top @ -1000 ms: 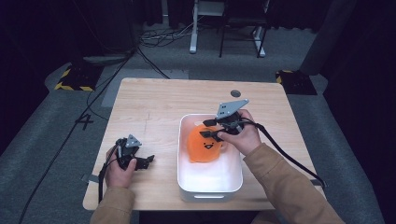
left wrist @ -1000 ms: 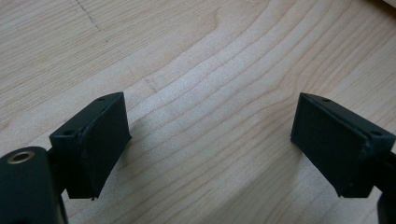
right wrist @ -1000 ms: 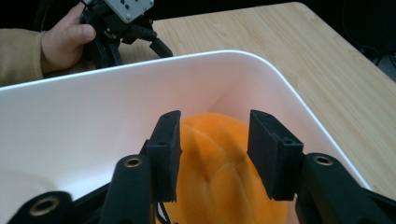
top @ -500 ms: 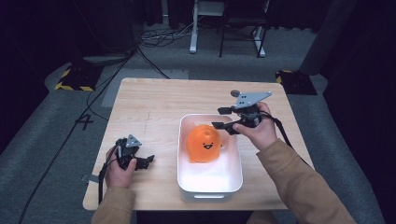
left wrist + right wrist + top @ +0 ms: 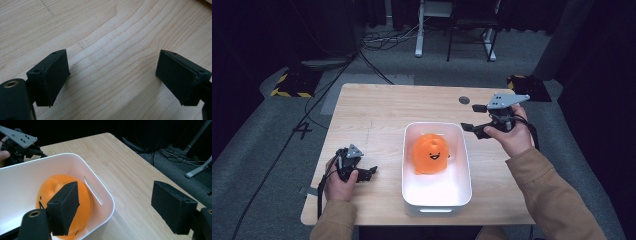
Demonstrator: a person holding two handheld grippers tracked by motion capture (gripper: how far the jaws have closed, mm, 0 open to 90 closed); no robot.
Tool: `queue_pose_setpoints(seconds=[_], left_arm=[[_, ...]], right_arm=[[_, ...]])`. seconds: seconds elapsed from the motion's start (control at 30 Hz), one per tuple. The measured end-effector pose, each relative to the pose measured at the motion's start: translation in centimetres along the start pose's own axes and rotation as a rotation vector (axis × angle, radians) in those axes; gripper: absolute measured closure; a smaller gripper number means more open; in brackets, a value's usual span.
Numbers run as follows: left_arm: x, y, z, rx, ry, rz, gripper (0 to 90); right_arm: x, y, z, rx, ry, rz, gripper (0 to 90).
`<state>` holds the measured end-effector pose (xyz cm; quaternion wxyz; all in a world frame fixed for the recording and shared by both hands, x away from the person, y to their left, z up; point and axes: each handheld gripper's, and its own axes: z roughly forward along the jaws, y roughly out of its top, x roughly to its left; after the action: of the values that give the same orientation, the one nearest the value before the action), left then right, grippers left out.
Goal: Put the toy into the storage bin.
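Two tools work over a wooden table (image 5: 382, 115) at frame centre. The white tub (image 5: 460, 165) at lower centre holds the orange smiley toy (image 5: 431, 152). The right tool (image 5: 474, 118), centre right, hangs spread and empty; best lifted straight off the rim. The left tool (image 5: 368, 171), lower left, rests spread, empty.

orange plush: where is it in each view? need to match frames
High view: orange plush sits centre, in the far half of the white bin.
Left gripper view: not in it, bare wood between open fingers.
Right gripper view: lower left, inside the bin, partly behind the left finger.
Shared landmark: the bin's white rim.
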<state>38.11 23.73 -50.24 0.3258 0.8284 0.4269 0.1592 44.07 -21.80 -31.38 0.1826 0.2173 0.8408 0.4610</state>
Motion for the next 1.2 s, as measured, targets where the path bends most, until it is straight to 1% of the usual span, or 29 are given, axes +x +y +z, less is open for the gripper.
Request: queue_pose_setpoints(seconds=[0.03,0.07,0.1,0.13,0.23,0.3,0.33,0.37,0.4,0.43,0.47,0.5,0.53,0.57,0.6,0.63,0.67,0.7,0.73,0.8,0.83,0.87,0.93,0.97,1.0,1.03,1.07,1.13,1.2], left_arm=[[0.0,0.0,0.0,0.0,0.0,0.0,11.9],[0.0,0.0,0.0,0.002,-0.008,-0.001,11.9],[0.0,0.0,0.0,0.002,-0.008,-0.001,11.9],[0.0,0.0,0.0,0.004,-0.012,-0.002,11.9],[0.0,0.0,0.0,0.004,-0.012,-0.003,11.9],[0.0,0.0,0.0,0.004,-0.012,-0.002,11.9],[0.0,0.0,0.0,0.004,-0.012,-0.002,11.9],[0.0,0.0,0.0,0.004,-0.012,-0.002,11.9],[0.0,0.0,0.0,0.005,-0.012,-0.002,11.9],[0.0,0.0,0.0,0.004,-0.012,-0.003,11.8],[0.0,0.0,0.0,0.005,-0.012,-0.003,11.9],[0.0,0.0,0.0,0.005,-0.012,-0.002,11.9],[0.0,0.0,0.0,0.005,-0.012,-0.003,11.8],[0.0,0.0,0.0,0.004,-0.012,-0.002,11.9],[0.0,0.0,0.0,0.004,-0.012,-0.002,11.8],[0.0,0.0,0.0,0.004,-0.012,-0.002,11.8],[0.0,0.0,0.0,0.005,-0.012,-0.002,11.8],[0.0,0.0,0.0,0.005,-0.012,-0.002,11.8],[0.0,0.0,0.0,0.005,-0.012,-0.002,11.8],[0.0,0.0,0.0,0.005,-0.012,-0.002,11.9],[0.0,0.0,0.0,0.004,-0.012,-0.003,11.8],[0.0,0.0,0.0,0.004,-0.012,-0.003,11.8],[0.0,0.0,0.0,0.004,-0.012,-0.002,11.9],[0.0,0.0,0.0,0.005,-0.012,-0.002,11.8],[0.0,0.0,0.0,0.005,-0.012,-0.002,11.8],[0.0,0.0,0.0,0.005,-0.012,-0.002,11.8],[0.0,0.0,0.0,0.004,-0.012,-0.003,11.8],[0.0,0.0,0.0,0.005,-0.012,-0.003,11.8],[0.0,0.0,0.0,0.005,-0.012,-0.003,11.8]], right_arm=[[0.0,0.0,0.0,0.0,0.0,0.0,22.7],[-0.3,-0.5,-0.3,0.002,-0.011,0.019,22.1],[-0.3,-0.5,-0.3,0.002,-0.011,0.019,22.1],[-0.4,-0.8,-0.6,0.046,-0.043,0.009,20.0],[-0.6,-1.2,-0.9,0.033,-0.056,0.005,21.4],[-1.0,-1.9,-1.3,0.051,-0.069,0.02,20.7],[-1.0,-1.9,-1.3,0.051,-0.069,0.02,20.7],[-1.0,-2.1,-1.4,0.074,-0.085,0.013,20.8],[-1.1,-2.4,-1.6,0.068,-0.1,0.024,20.9],[-1.2,-2.7,-1.8,0.072,-0.1,0.024,20.9],[-1.4,-3.3,-2.0,0.108,-0.104,0.041,20.4],[-1.5,-3.5,-2.1,0.114,-0.113,0.04,20.6],[-1.6,-3.9,-2.2,0.106,-0.12,0.039,20.6],[-1.7,-4.2,-2.3,0.111,-0.117,0.051,20.7],[-1.9,-4.5,-2.4,0.132,-0.119,0.057,20.6],[-1.9,-4.5,-2.4,0.132,-0.119,0.057,20.6],[-2.2,-5.3,-2.7,0.131,-0.135,0.064,20.7],[-2.2,-5.3,-2.7,0.131,-0.135,0.064,20.7],[-2.5,-6.0,-2.9,0.17,-0.14,0.076,20.5],[-2.6,-6.3,-2.9,0.162,-0.15,0.078,20.6],[-3.0,-7.1,-3.0,0.172,-0.153,0.102,20.4],[-3.0,-7.1,-3.0,0.172,-0.153,0.102,20.4],[-3.2,-7.9,-3.1,0.172,-0.156,0.128,20.5],[-3.3,-8.4,-3.1,0.185,-0.154,0.134,20.5],[-3.5,-9.2,-3.1,0.199,-0.153,0.149,21.2],[-3.5,-9.2,-3.1,0.199,-0.153,0.149,21.2],[-3.8,-10.1,-3.2,0.207,-0.154,0.169,21.7],[-3.9,-10.4,-3.2,0.212,-0.155,0.173,21.7],[-4.0,-11.3,-3.3,0.214,-0.163,0.198,21.7]])
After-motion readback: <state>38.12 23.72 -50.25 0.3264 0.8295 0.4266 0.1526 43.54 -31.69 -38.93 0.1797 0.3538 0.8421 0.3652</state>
